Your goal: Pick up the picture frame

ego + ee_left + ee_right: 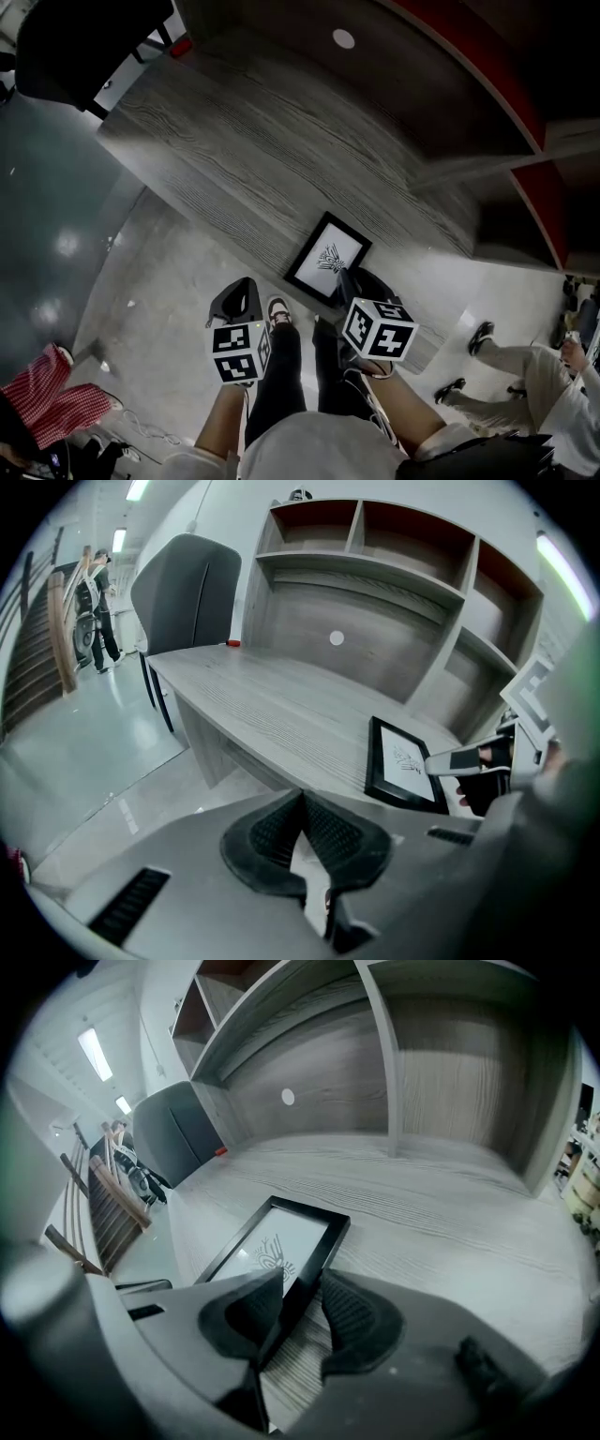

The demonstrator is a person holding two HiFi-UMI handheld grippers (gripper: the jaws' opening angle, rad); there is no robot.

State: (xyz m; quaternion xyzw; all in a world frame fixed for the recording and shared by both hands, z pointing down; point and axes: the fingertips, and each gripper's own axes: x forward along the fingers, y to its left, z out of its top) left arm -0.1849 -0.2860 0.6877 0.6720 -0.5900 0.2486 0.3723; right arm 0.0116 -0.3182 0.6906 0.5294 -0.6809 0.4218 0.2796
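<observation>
A black picture frame [328, 258] with a white print lies flat on the grey wooden desk [262, 141], close to its front edge. My right gripper [349, 281] is at the frame's near corner. In the right gripper view the frame [281, 1241] has its right rail between the two pads of the right gripper [302, 1293], with a gap beside the right pad, so the jaws stand open astride it. My left gripper [239, 298] hangs in front of the desk, left of the frame. Its pads [302, 803] meet with nothing between them. The left gripper view shows the frame [405, 764] and the right gripper [469, 761].
A dark chair [75, 37] stands at the desk's far left end. Shelving with red edges [525, 112] rises behind and to the right of the desk. A person [525, 366] sits on the floor at the right. My own legs are below the desk edge.
</observation>
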